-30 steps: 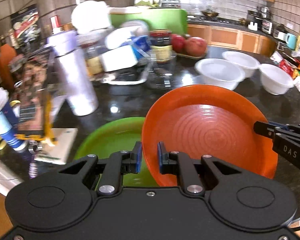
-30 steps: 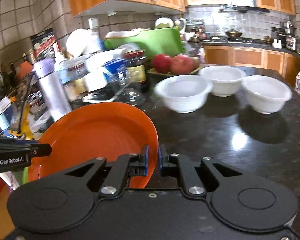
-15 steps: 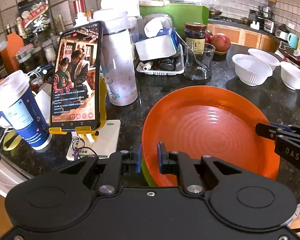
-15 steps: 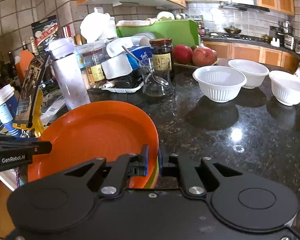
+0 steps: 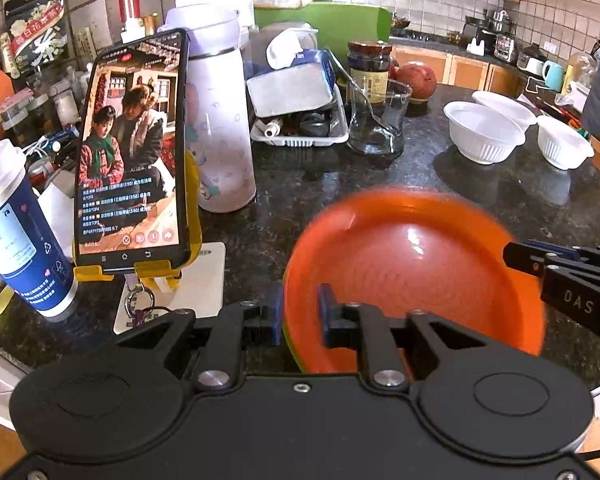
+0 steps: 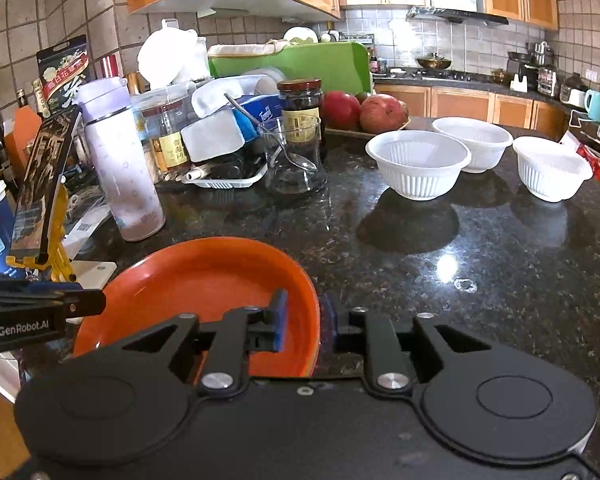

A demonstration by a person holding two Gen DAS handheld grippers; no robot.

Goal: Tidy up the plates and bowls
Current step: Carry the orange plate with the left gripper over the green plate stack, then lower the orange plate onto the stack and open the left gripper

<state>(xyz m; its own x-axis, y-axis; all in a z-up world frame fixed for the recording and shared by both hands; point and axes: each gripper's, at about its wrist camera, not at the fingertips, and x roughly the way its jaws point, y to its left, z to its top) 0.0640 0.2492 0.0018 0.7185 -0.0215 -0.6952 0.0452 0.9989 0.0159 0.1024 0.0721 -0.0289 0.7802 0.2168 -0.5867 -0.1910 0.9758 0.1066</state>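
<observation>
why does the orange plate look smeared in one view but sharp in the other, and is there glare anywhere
Left wrist view: the orange plate is motion-blurred, its rim smeared, with a small highlight inside; the phone and white bowls are sharp. Right wrist view: the same plate is crisp, and a bright lamp reflection glares on the dark countertop. Both views show fisheye bending of the wall tiles.

Your left wrist camera: close above black counter [image 5: 300, 184], angled down, phone [image 5: 133, 148] upper left of frame. Your right wrist camera: same tilt, from opposite side. Both share orange plate [image 5: 412, 276] [image 6: 195, 280] and white bowls [image 5: 484, 132] [image 6: 418, 164].
</observation>
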